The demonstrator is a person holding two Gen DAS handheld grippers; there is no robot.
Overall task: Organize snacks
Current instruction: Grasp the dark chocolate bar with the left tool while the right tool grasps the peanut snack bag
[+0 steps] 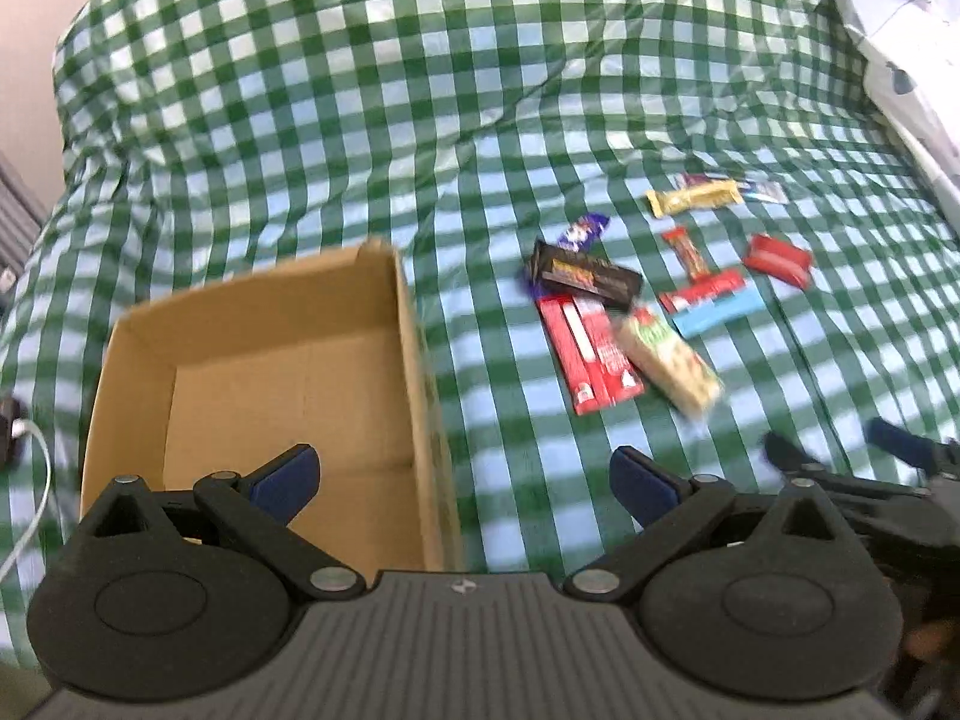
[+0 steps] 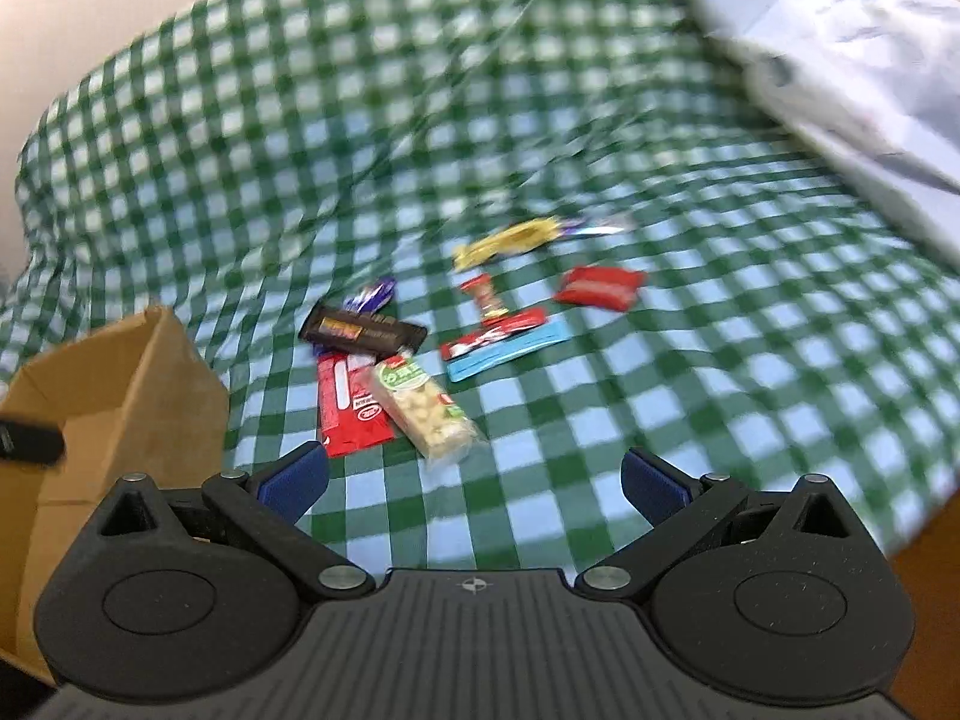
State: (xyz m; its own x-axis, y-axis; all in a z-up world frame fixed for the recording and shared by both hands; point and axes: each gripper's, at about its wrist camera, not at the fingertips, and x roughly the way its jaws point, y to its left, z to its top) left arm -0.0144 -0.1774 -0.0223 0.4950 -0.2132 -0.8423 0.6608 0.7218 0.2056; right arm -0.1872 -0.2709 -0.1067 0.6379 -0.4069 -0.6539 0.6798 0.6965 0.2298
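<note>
snack wrappers (image 2: 420, 354) motion-blurred, labels unreadable; cardboard box (image 2: 120, 396) cut off

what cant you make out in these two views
- Wrapper print: motion blur smears the snack pile in the right wrist view.
- Purple wrapper, left wrist view: partly under the black bar.
- Cardboard box: near wall hidden behind the left gripper.
- Right gripper: nothing hidden; jaws open.

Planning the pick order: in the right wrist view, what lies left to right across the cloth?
cardboard box → dark brown bar → green-labelled nut bar → light blue wrapper → red packet
</note>
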